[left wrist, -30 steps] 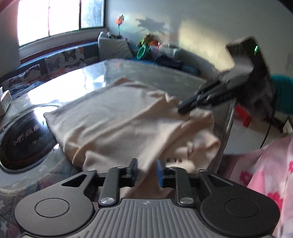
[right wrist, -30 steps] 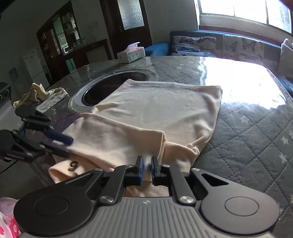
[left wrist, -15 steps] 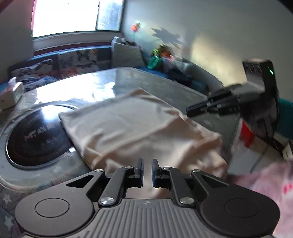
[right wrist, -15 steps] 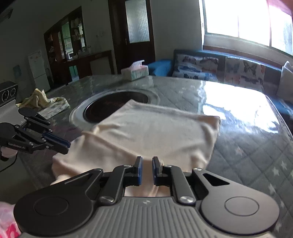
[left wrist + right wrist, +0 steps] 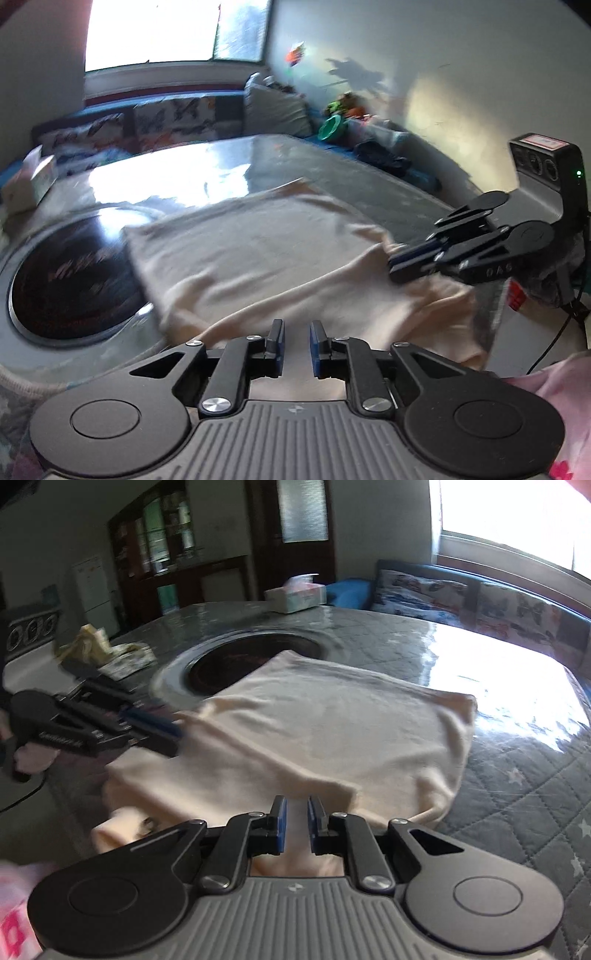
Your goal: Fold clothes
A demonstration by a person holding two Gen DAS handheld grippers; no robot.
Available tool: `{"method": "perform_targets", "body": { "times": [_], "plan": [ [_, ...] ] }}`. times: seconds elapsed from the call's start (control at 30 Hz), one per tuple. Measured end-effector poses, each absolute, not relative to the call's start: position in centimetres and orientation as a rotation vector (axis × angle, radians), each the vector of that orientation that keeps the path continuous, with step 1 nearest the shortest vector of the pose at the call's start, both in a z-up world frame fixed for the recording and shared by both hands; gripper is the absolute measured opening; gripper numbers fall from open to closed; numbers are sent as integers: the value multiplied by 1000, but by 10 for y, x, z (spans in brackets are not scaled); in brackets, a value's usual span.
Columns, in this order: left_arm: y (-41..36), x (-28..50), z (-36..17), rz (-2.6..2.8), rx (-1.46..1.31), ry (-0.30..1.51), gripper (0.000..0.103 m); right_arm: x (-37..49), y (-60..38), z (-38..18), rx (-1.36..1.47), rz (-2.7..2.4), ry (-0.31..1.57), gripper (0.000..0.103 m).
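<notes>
- The cream-coloured garment (image 5: 266, 258) lies folded on the quilted grey counter (image 5: 524, 775), near the edge closest to the person. One far corner of it covers a part of the round dark glass plate (image 5: 74, 273) that is set into the counter.
- In the left wrist view, the garment fills the middle of the picture, and the dark plate is at about 9 o'clock from it.
- The left hand-held gripper (image 5: 296, 345) is released. Its jaws have just been opening; a narrow gap stands between the blue pads and they press on nothing. The near edge of the garment is seen in and below this gap.
- The right hand-held gripper (image 5: 295, 825) is also released. Its jaws have opened a little, a small gap is between the pads, and the cloth behind the gap is not clamped.
- In the left wrist view, the right hand-held gripper comes in from about 3 o'clock, and its tips are over the right edge of the garment. I cannot tell if they touch it.
- In the right wrist view, the left hand-held gripper comes in from about 9 o'clock, and its tips are at the left edge of the garment.
- A tissue box (image 5: 295, 596) stands on the far side of the counter, at about 12 o'clock from the dark plate in the right wrist view.
- A crumpled yellowish cloth (image 5: 90, 642) lies at the far left of the counter, well apart from the garment.
- Pink flowered fabric (image 5: 554, 398) is at the lower right corner of the left wrist view.
</notes>
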State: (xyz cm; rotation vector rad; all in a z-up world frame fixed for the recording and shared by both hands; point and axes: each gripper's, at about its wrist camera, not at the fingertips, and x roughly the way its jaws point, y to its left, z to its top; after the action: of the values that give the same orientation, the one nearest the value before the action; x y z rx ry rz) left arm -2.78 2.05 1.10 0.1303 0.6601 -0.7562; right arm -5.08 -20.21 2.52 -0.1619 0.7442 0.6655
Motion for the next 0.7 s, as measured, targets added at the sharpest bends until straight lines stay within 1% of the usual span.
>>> {"method": "perform_targets", "body": {
  "times": [0.2,0.3,0.57,0.7],
  "plan": [
    [-13,-39,7,-821,167,627,16,-70,-187,14,-237,721,768,12],
    [-24,-43,0,-831,190,635,16,-74,-184,18,-248,735,747,12],
    [-29,-47,-15,-828,209,665,16,-76,-174,13,-242,754,742,13],
    [-28,-48,-16,-828,208,661,18,-74,-177,14,-220,743,740,13]
  ]
}}
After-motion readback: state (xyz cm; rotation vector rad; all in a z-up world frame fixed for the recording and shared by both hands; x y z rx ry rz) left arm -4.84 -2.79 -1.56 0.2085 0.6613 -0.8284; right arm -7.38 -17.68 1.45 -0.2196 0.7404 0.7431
